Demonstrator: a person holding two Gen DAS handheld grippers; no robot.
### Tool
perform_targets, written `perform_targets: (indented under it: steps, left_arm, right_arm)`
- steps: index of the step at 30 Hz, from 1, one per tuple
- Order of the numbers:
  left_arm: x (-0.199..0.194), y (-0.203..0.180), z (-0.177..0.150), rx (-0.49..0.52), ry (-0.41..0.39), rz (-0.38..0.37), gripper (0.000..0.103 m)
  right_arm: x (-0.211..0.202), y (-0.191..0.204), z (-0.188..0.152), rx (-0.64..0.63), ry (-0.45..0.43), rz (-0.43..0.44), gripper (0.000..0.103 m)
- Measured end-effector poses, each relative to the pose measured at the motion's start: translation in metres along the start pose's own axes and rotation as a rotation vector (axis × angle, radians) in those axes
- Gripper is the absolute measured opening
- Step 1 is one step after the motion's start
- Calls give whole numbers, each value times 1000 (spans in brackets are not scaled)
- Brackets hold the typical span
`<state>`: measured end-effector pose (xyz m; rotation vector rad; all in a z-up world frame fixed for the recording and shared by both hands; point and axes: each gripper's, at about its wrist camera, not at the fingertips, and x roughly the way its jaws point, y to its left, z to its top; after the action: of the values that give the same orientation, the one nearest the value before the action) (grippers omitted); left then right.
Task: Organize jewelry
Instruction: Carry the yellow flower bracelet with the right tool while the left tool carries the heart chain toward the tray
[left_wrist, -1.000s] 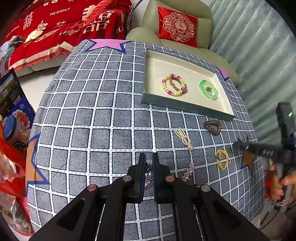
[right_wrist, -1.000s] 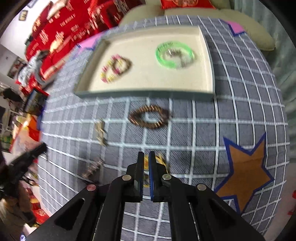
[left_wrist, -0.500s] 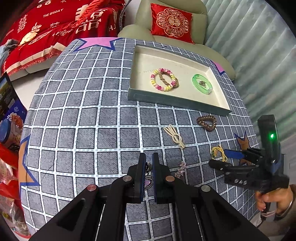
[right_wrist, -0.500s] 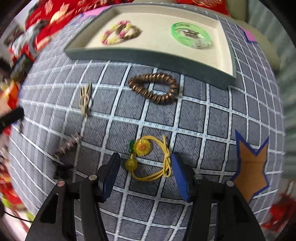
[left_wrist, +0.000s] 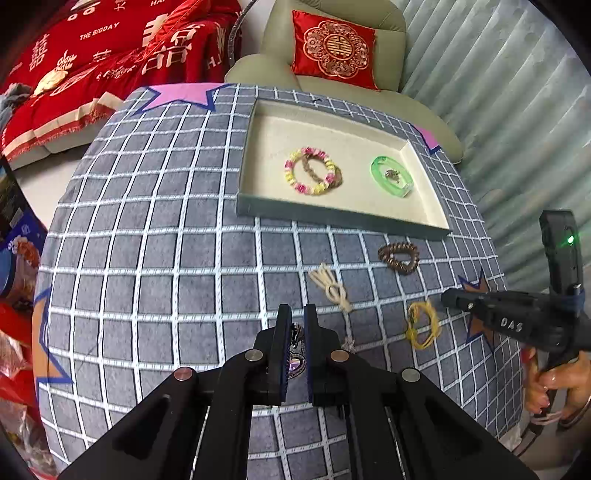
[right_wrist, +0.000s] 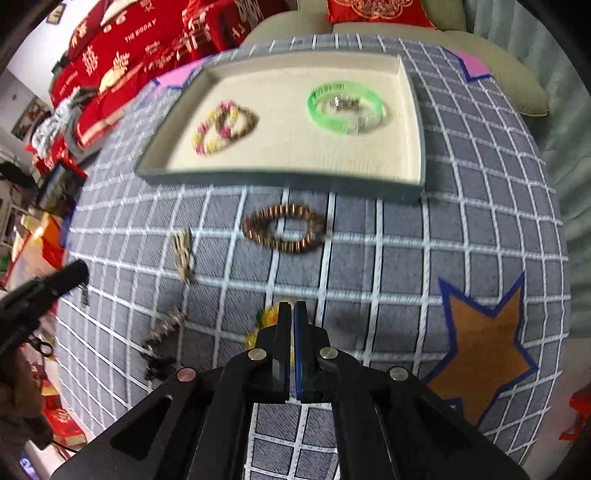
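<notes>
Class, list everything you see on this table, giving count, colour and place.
tray: one, grey outside, cream inside, table's far side
bead bracelet: one, pink and yellow, tray, left
bangle: one, green, tray, right
brown bracelet: one, brown, cloth, before tray
knotted cord: one, cream, mid-cloth
hair tie: one, yellow, cloth
chain: one, silvery, cloth
pendant: one, purple stone, between left jaws
tablecloth: one, grey, white grid
left hand-held gripper: black, shut on pendant
right hand-held gripper: black, shut, at hair tie
</notes>
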<state>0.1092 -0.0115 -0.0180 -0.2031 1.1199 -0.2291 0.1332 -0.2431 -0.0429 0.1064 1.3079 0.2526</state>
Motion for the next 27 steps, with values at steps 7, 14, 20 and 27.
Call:
perform_targets:
  steps: [7, 14, 20, 27]
  left_arm:
    - [3, -8, 10, -1, -16, -6, 16]
    - [8, -9, 4, -8, -1, 0, 16]
    - [8, -8, 0, -9, 4, 8, 16]
    - [5, -9, -3, -16, -1, 3, 16]
  right_arm:
    - [15, 1, -4, 13, 73, 32, 5]
    - [34, 23, -28, -15, 110, 52, 42]
    - [50, 45, -33, -97, 132, -34, 41]
    - [47, 42, -32, -77, 121, -43, 13]
